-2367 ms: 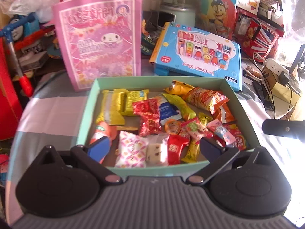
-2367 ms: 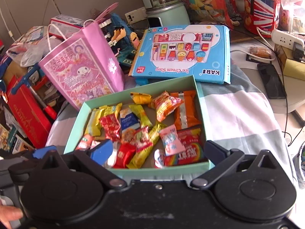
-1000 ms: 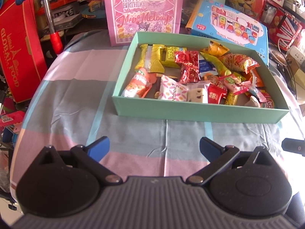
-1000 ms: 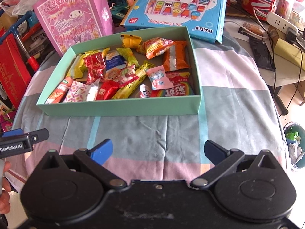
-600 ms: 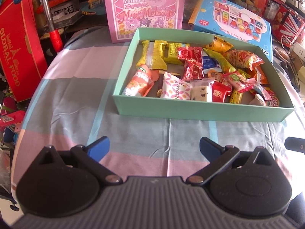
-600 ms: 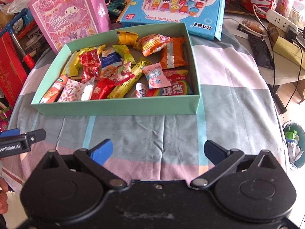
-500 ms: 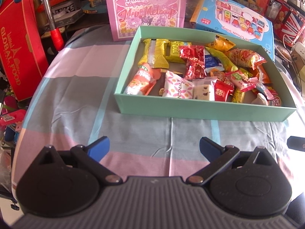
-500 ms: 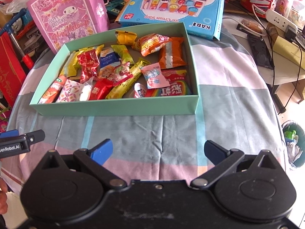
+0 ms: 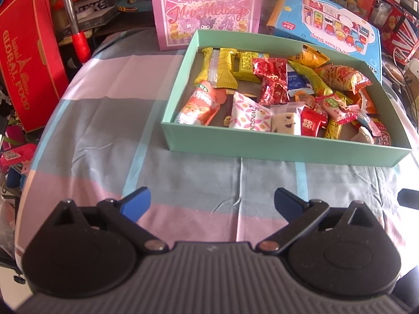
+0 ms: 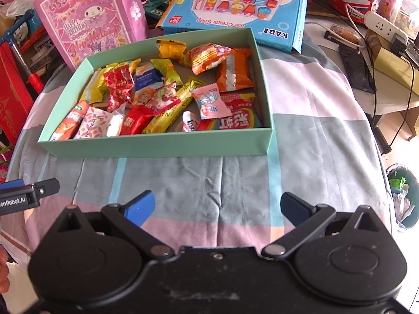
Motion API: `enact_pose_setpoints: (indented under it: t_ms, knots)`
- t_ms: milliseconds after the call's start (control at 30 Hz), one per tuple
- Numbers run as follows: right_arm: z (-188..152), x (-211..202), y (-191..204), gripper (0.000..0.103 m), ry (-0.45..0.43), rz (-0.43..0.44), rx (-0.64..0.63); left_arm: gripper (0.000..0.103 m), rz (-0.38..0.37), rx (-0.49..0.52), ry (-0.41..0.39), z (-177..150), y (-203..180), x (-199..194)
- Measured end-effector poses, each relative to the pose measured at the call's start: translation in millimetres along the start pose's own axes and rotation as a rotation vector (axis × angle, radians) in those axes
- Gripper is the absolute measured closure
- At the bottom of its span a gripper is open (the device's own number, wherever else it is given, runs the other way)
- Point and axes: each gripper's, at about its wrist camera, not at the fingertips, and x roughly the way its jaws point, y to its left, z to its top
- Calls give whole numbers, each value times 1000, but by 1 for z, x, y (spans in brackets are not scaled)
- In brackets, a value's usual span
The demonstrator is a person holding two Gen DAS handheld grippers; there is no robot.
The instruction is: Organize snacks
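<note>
Far left: a red cardboard carton with gold "GLOBAL FOOD" lettering (image 9: 25, 60) stands off the edge of the surface, well apart from everything else.
Left gripper (image 9: 211, 201): jaws spread wide, nothing in them, hovering over the pink, grey and blue checked cloth (image 9: 104, 120) in front of the box.
Gift bag: pink paper "Happy Birthday" bag with a cartoon bunny (image 10: 89, 23), upright, just behind the box's back-left corner.
Snack box: shallow mint-green cardboard box (image 10: 157, 145) sits mid-cloth, pretty much full of wrapped snacks, all loose and overlapping.
Left end of box: orange-red pouch with a green tab (image 9: 200, 106), then a white packet with pink petals (image 9: 250, 116) beside it along the near wall.
Middle: shiny red foil packet (image 9: 272, 81) towards the back.
Right end: orange crinkly bag (image 10: 235, 72) further back, rainbow-striped pack (image 10: 235, 123) against the near wall.
Behind box: blue "Ice Cream Shop" toy carton (image 10: 235, 7).
Right gripper (image 10: 218, 206): jaws apart too, holding nothing, over the cloth near the box's front wall.
</note>
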Motion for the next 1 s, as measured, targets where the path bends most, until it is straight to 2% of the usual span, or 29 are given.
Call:
enact_pose_setpoints:
  t_ms: [800, 933, 1000]
  knots:
    - [-1, -2, -5, 0, -6, -1, 4, 0, 7, 27, 0, -5, -2, -3]
    - [-1, -2, -5, 0, -5, -2, 4, 0, -63, 27, 19, -5, -3, -3]
    - [-1, -3, -5, 0, -5, -4, 5, 0, -48, 43, 11, -6, -6, -3]
